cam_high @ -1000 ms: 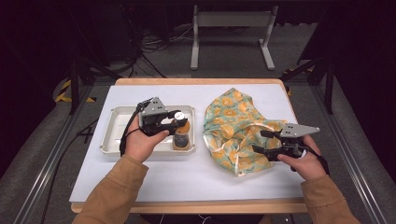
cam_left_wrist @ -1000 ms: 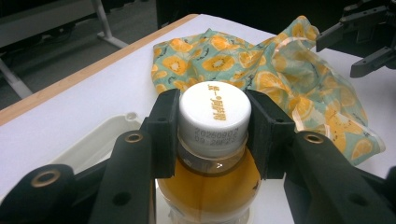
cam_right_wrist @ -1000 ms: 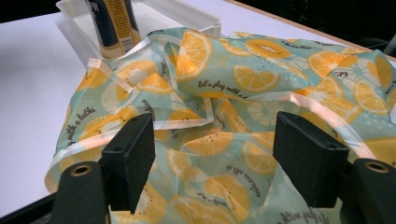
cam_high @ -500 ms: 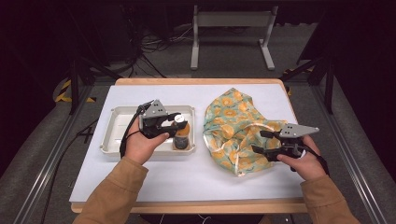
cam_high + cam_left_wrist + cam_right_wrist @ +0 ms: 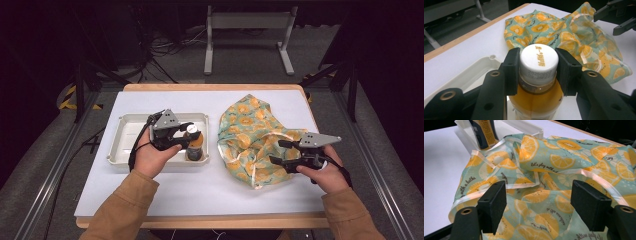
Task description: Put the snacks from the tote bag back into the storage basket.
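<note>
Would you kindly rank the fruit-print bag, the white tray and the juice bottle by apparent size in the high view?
Largest to smallest:
1. fruit-print bag, though the tray comes close.
2. white tray, partly covered by the left gripper.
3. juice bottle, clearly the smallest, standing in the tray.

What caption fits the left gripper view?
Left gripper shut on the white cap of an orange drink bottle, fruit-print bag behind.

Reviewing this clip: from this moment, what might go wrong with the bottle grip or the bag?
1. The left gripper clamps the bottle only around its white cap, so the heavier body may swing or slip if lifted.
2. The bottle stands in the white tray; a tilted lift could catch the rim.
3. The right gripper is open over the crumpled fruit-print bag, with no visible opening.
</note>
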`<move>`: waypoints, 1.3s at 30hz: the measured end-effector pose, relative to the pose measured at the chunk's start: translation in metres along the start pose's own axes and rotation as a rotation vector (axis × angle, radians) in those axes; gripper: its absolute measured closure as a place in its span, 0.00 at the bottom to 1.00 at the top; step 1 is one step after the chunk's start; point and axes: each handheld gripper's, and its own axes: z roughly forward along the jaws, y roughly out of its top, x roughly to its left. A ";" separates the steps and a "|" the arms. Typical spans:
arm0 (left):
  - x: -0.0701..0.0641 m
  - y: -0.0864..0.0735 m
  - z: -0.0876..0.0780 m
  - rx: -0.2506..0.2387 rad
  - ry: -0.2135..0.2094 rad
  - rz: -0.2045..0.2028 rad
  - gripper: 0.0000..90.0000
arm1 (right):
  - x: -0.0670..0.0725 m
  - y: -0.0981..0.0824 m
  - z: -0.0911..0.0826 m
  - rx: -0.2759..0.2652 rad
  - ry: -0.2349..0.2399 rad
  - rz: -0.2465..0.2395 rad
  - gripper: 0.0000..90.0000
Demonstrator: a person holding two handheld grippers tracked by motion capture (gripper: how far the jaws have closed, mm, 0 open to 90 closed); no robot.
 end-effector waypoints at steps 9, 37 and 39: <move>-0.001 0.003 -0.004 -0.061 0.012 -0.035 0.33 | 0.000 0.000 0.001 0.002 0.003 0.003 0.32; 0.007 -0.003 -0.072 -0.073 0.006 -0.118 0.07 | 0.001 0.001 -0.004 -0.017 -0.014 -0.003 0.29; 0.010 -0.010 -0.075 -0.070 0.020 -0.127 0.07 | 0.001 0.001 -0.005 -0.020 -0.014 -0.003 0.29</move>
